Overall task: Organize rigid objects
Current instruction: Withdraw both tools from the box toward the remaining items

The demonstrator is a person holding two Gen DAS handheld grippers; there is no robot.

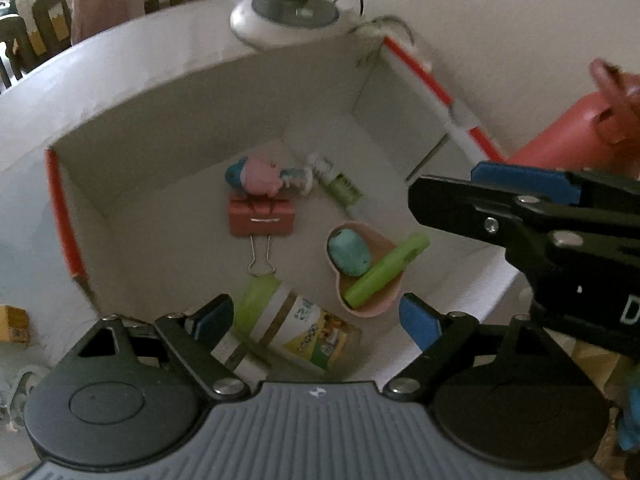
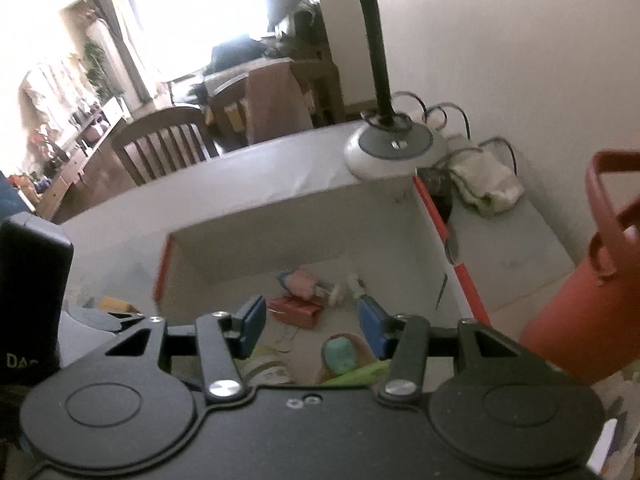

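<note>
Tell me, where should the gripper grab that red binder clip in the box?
Probably by its red body, coming straight down from above. The red binder clip lies flat on the box floor; its body is blocky, while the wire handle is thin and would likely slip.

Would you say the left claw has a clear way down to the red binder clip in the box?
Probably yes: the left claw is open above the box, and nothing covers the red binder clip.
</note>
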